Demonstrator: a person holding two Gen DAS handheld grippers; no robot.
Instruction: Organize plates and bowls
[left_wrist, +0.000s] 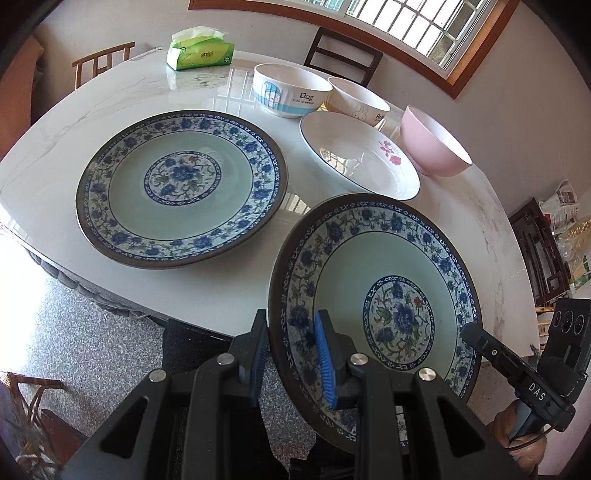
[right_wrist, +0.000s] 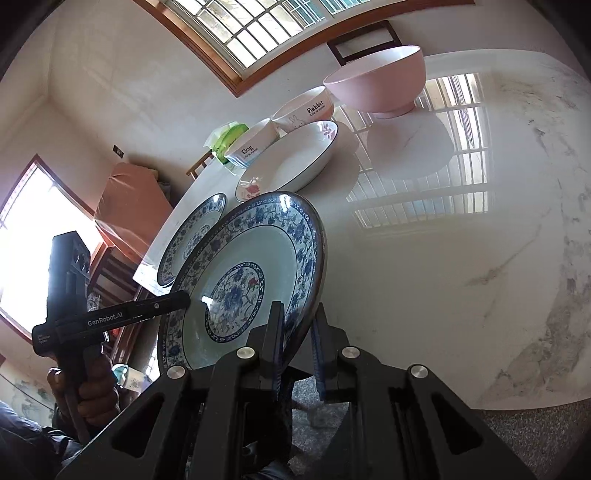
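Both grippers, left (left_wrist: 291, 350) and right (right_wrist: 299, 343), have their fingers clamped on opposite rims of one floral plate (left_wrist: 384, 288), held tilted above the bench (left_wrist: 221, 291) near its front edge. A matching plate (left_wrist: 181, 188) lies flat toward the bench's left edge.

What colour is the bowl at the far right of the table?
Plain pink bowl, with no pattern; it shows best in the right wrist view.

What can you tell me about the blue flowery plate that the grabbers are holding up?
The held plate is round and glossy like glazed ceramic, with a pale green well, a blue flower medallion, a blue floral border and a dark rim. It is tilted above the near edge of the marble table, apart from its twin. The left gripper pinches one rim, the right gripper the opposite rim.
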